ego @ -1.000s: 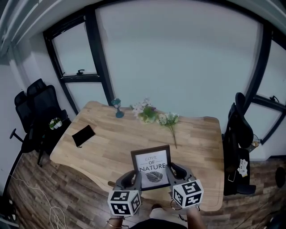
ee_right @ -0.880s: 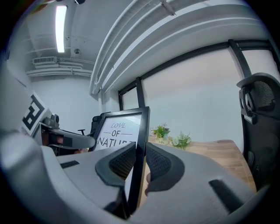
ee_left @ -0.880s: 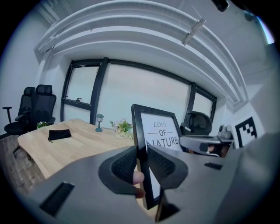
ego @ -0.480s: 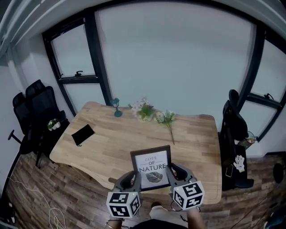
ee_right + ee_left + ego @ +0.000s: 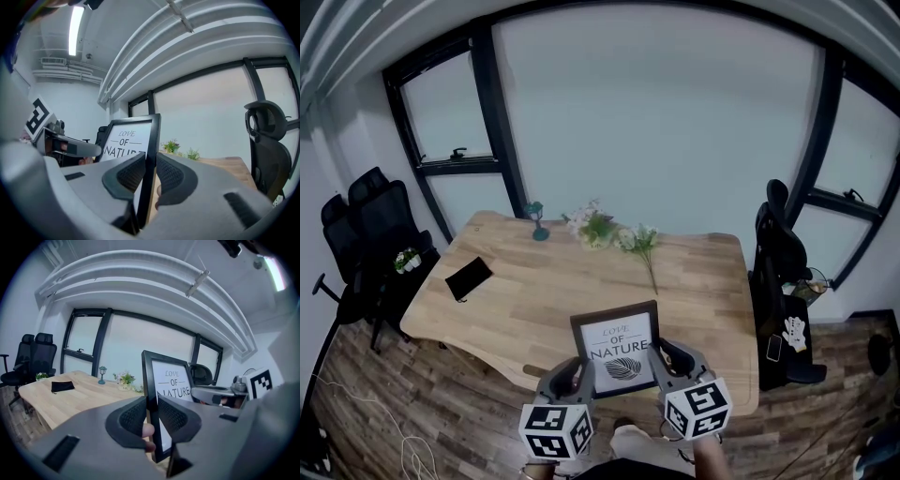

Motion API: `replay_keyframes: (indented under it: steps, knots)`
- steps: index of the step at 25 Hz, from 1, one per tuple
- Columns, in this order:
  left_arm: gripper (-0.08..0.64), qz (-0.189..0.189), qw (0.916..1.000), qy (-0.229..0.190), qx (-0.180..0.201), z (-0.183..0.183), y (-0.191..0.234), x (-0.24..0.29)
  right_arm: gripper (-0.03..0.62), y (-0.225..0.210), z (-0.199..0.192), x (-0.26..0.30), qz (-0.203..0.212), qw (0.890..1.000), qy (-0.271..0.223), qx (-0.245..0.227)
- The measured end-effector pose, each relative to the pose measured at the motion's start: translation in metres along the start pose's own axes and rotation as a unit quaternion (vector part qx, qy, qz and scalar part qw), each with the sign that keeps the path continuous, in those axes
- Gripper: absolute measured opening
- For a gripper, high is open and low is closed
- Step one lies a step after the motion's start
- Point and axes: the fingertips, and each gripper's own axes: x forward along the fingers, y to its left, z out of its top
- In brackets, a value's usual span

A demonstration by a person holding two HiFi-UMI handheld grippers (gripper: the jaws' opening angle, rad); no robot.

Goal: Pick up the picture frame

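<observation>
A dark-framed picture frame (image 5: 617,347) with a leaf print hangs upright in the air in front of the near edge of the wooden table (image 5: 581,291). My left gripper (image 5: 574,373) is shut on its left side rail (image 5: 151,394), pads pressed on both faces. On the right side rail (image 5: 151,154) my right gripper (image 5: 661,364) is shut the same way. In the left gripper view the frame (image 5: 168,385) shows its print, and the right gripper (image 5: 213,394) is beyond it. The right gripper view shows the frame (image 5: 126,138) edge-on between the pads.
On the table lie a black pouch (image 5: 467,277), a small teal lamp figure (image 5: 536,221) and flowers (image 5: 600,229) with a loose sprig (image 5: 643,246). Black office chairs stand at the left (image 5: 370,225) and right (image 5: 778,272). Windows fill the back wall.
Both grippers have carried the frame back toward me and a little higher; the table has slid away in the head view. The grips have not changed.
</observation>
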Motion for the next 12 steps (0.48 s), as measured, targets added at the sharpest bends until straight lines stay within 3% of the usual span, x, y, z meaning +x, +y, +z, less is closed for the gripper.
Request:
replay_keyframes:
  steps: [12]
  knots:
    - [0.071, -0.006, 1.0, -0.008, 0.001, 0.0, -0.02, -0.011, 0.072, -0.003, 0.007, -0.024, -0.002, 1.0, -0.01, -0.014]
